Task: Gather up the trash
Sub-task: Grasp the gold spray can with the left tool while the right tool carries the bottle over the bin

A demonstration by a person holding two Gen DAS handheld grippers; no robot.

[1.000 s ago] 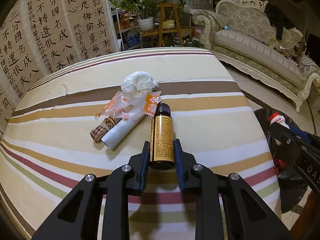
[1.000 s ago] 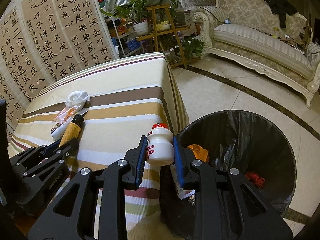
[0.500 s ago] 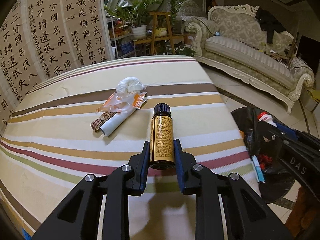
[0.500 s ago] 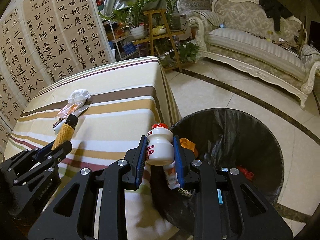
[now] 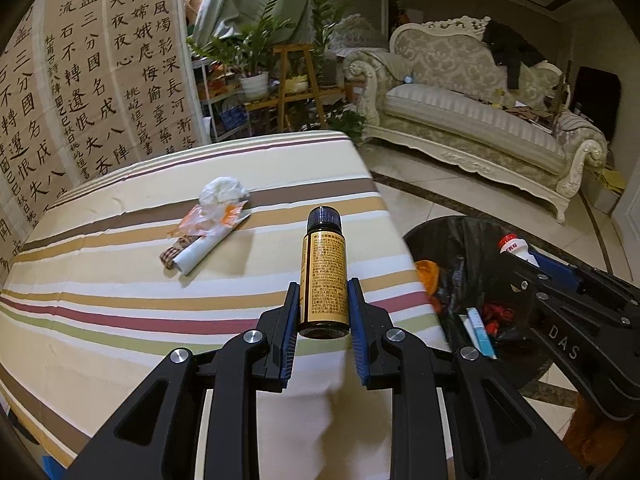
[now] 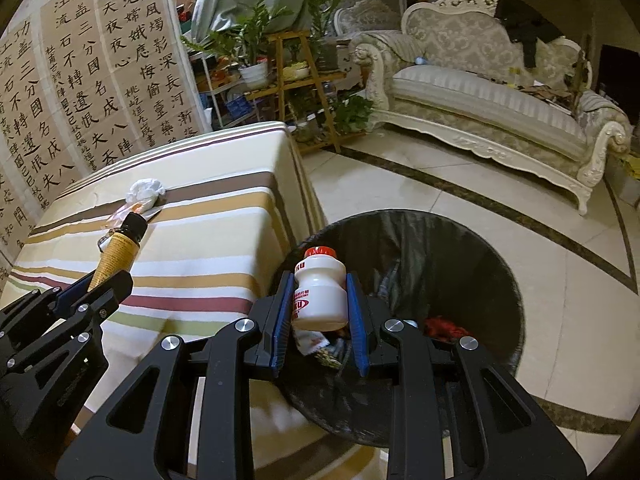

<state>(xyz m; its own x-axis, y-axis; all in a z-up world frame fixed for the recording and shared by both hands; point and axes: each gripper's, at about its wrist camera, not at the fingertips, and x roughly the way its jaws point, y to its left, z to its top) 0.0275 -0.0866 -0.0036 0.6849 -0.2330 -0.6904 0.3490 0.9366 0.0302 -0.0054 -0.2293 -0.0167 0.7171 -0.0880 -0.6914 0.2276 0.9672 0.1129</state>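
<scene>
My left gripper (image 5: 323, 312) is shut on a brown glass bottle (image 5: 324, 276) with a yellow label and black cap, held above the near right part of the striped table (image 5: 120, 304). My right gripper (image 6: 320, 304) is shut on a small white plastic bottle (image 6: 320, 292) with a red cap, over the left rim of the black-lined trash bin (image 6: 460, 248). On the table lie a crumpled white tissue (image 5: 224, 190), an orange-and-clear wrapper (image 5: 208, 220), a white paper roll (image 5: 208, 250) and a checked scrap (image 5: 174, 254). The right gripper with the white bottle (image 5: 514, 248) shows at the right of the left wrist view.
The bin (image 5: 472, 280) stands on the tiled floor right of the table and holds orange, red and blue-white rubbish. A cream sofa (image 6: 500, 96) lines the far wall. A wooden plant stand (image 6: 296, 76) and a calligraphy screen (image 6: 80, 92) stand behind the table.
Both grippers have moved right and slightly up with their bottles. The white bottle has gone from above the table edge to above the bin's rim; the brown bottle is nearer the table's right edge.
</scene>
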